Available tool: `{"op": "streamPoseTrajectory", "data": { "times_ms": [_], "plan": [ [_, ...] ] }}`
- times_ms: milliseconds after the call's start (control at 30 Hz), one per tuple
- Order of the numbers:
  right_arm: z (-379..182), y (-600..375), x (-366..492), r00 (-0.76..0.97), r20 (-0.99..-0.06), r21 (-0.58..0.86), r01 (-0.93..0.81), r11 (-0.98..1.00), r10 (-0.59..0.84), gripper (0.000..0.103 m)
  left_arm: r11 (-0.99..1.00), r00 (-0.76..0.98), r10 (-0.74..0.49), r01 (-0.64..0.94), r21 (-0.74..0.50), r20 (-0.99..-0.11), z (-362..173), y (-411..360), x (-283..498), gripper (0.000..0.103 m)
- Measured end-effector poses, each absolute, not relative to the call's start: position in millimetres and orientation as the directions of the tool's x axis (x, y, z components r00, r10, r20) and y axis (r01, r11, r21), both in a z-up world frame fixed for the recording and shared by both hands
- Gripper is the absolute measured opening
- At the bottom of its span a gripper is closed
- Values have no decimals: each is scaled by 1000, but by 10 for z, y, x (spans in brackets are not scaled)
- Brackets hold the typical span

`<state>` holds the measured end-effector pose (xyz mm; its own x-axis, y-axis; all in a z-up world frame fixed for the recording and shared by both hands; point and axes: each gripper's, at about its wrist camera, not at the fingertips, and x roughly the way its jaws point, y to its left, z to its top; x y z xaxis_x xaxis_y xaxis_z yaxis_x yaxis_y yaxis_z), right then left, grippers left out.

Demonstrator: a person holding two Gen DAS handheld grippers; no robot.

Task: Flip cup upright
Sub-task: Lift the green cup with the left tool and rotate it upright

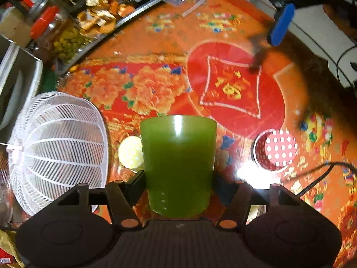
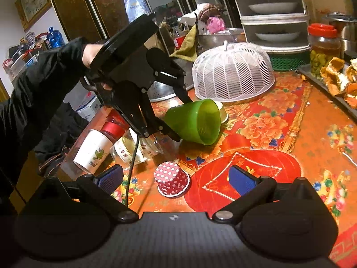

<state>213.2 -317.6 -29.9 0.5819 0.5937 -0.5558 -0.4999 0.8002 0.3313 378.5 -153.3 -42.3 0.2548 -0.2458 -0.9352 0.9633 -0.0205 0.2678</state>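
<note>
A green plastic cup point(image 1: 178, 163) is held in my left gripper point(image 1: 178, 183), whose jaws are shut on its sides near the base. In the right wrist view the green cup point(image 2: 196, 122) is tilted on its side above the table, mouth facing right, with the left gripper point(image 2: 178, 120) clamped on it. My right gripper point(image 2: 176, 178) is open and empty, its blue pads either side of an upside-down red polka-dot paper cup point(image 2: 171, 178) on the table. That red cup also shows in the left wrist view point(image 1: 276, 149).
A white mesh food cover point(image 2: 233, 76) stands behind the green cup. A yellow dotted cup point(image 1: 130, 154) sits beside it. A white paper cup point(image 2: 92, 154) and glass jars point(image 2: 133, 149) stand at the table's left edge. A pickle jar point(image 2: 323, 47) and tray of peels point(image 2: 334, 78) are at the back right.
</note>
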Motion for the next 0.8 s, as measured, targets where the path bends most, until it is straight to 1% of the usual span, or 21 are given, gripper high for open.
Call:
{"op": "streamPoseTrajectory", "data": {
  "times_ms": [267, 467, 633, 800],
  "plan": [
    [-321, -3076, 2030, 595, -571, 314, -478, 820, 565, 102, 41, 300, -298, 952, 302, -906, -298, -1418, 3633, 67],
    [-293, -2988, 1943, 621, -581, 291, -445, 847, 526, 102, 136, 367, -379, 930, 341, -850, 43, -1293, 3413, 67],
    [-290, -2955, 1901, 651, -594, 275, -386, 880, 472, 102, 297, 466, -430, 882, 366, -773, 448, -1069, 2963, 67],
    [-243, -2916, 1775, 661, -561, 292, -405, 866, 498, 102, 509, 611, -416, 771, 384, -674, 805, -706, 2252, 67]
  ]
}}
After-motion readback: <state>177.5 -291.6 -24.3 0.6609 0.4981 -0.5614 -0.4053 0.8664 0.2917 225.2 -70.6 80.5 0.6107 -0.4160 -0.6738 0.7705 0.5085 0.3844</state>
